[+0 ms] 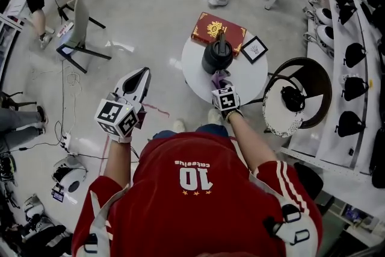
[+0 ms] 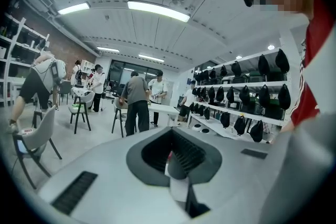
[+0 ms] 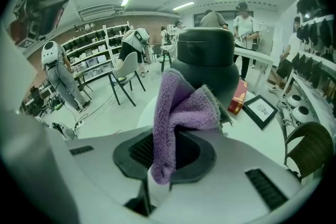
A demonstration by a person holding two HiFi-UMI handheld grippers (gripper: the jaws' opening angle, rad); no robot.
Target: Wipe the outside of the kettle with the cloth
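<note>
1. The kettle [image 1: 217,55], dark with a handle over its lid, stands upright on a small round white worktop [image 1: 252,80], near the middle.
2. Behind it on the worktop lies a red book [image 1: 218,30] with gold ornament. A black-framed picture [image 1: 254,49] lies just to the kettle's right.
3. The right gripper [image 1: 220,86] reaches over the worktop's near edge, its fingers clamped on a purple cloth [image 3: 181,113].
4. The cloth stands up out of the fingers in a folded bunch, right at the kettle's near lower side. It looks to be touching the wall, though the contact itself cannot be made out.
5. The left gripper [image 1: 142,74] is held well off to the left, over the floor and away from the worktop. Its fingers are together with nothing between them.
6. A round woven chair [image 1: 301,93] stands just right of the worktop.
</note>
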